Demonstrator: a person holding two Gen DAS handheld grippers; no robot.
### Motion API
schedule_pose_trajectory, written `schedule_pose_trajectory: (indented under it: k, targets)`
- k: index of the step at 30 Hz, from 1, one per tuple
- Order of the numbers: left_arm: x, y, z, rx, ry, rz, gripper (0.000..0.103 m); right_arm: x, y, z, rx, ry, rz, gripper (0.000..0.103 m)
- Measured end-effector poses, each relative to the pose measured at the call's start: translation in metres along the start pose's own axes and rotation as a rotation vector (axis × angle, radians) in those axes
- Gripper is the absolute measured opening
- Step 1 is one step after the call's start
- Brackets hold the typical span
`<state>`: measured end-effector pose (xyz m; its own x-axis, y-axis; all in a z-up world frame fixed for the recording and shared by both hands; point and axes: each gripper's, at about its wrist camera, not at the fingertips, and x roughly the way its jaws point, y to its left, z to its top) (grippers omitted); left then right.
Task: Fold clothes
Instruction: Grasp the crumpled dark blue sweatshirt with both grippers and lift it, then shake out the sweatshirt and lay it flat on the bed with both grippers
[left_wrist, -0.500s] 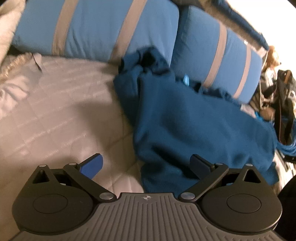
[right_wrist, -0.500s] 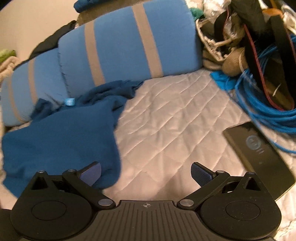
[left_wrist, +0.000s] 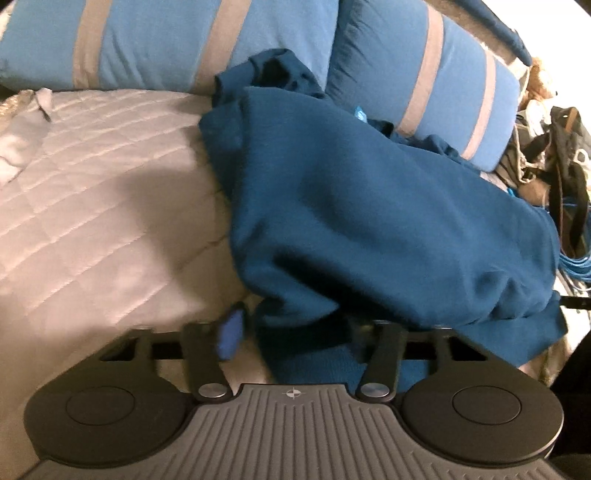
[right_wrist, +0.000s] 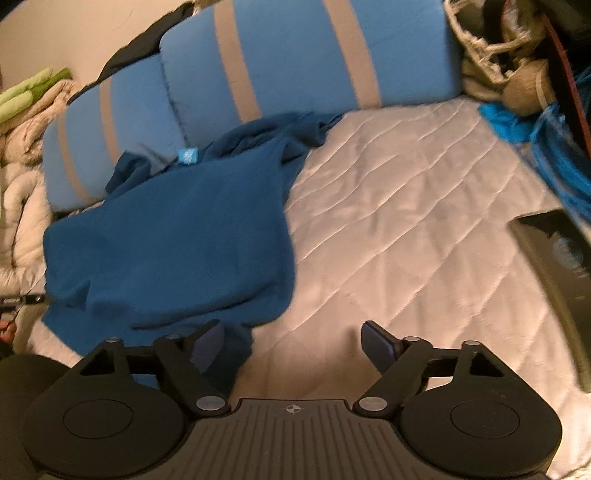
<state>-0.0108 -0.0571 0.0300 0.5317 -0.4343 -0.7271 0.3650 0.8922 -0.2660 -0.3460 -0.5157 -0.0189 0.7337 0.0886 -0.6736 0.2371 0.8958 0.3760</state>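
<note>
The blue garment (left_wrist: 388, 221) lay rumpled on the quilted bed (left_wrist: 103, 206), its upper end bunched against the two striped pillows (left_wrist: 166, 40) at the head. Seen from the left wrist, the left gripper (left_wrist: 295, 332) had come right down onto the near hem: half a second before, its jaws had stood wide over the cloth's lower corner, and now they had drawn in a good way, with the hem lying between them. The left blue pad (left_wrist: 231, 338) showed just beside the edge of the cloth, while the other finger was buried under a fold, so I could not tell whether the fabric was truly pinched yet; the picture was smeared with motion besides. From the right wrist, the right gripper (right_wrist: 291, 343) had also dropped closer to the bed and slid toward the garment's other near corner (right_wrist: 229, 332). Its jaws stood apart, a little narrower than before, the left finger (right_wrist: 207, 347) lying against the cloth and the right one (right_wrist: 376, 343) over bare quilt, holding nothing. A dark phone (right_wrist: 554, 258) lay well off to the right, beside a tangle of blue cable (right_wrist: 557, 158). To my eye both hands were settling on the bottom hem, the start of a first fold, with neither corner lifted yet.
</note>
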Motion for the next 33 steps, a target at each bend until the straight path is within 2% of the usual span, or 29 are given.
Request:
schedule_pose_trajectory:
  k: [3, 5, 7, 8, 11, 16, 22, 27, 33]
  targets:
    - [0.004, -0.006, 0.004, 0.014, 0.023, 0.035, 0.033, 0.010, 0.009, -0.002, 0.006, 0.017, 0.032, 0.070]
    - [0.003, -0.007, 0.007, -0.012, 0.037, 0.032, 0.020, 0.017, 0.018, -0.002, -0.007, 0.027, 0.054, 0.066]
    - [-0.002, -0.009, 0.010, -0.032, 0.037, 0.025, 0.016, 0.024, 0.029, -0.003, -0.032, 0.037, 0.055, 0.050]
    - [-0.006, -0.011, 0.011, -0.036, 0.032, 0.024, 0.015, 0.028, 0.033, -0.002, -0.037, 0.057, 0.051, 0.036]
    - [-0.028, -0.015, 0.015, -0.078, -0.003, 0.001, 0.010, 0.026, 0.040, 0.007, -0.041, 0.071, 0.023, 0.024]
    - [-0.087, -0.026, 0.023, -0.143, -0.104, -0.064, 0.010, -0.012, 0.041, 0.040, 0.063, 0.023, 0.105, 0.021]
    - [-0.158, -0.049, 0.020, -0.111, -0.220, -0.127, 0.010, -0.082, 0.066, 0.069, 0.071, -0.092, 0.167, 0.021]
    - [-0.198, -0.068, 0.025, -0.079, -0.271, -0.147, 0.010, -0.138, 0.087, 0.076, 0.056, -0.160, 0.182, 0.020]
    - [-0.242, -0.087, 0.036, -0.032, -0.312, -0.146, 0.010, -0.187, 0.106, 0.082, 0.063, -0.188, 0.207, 0.020]
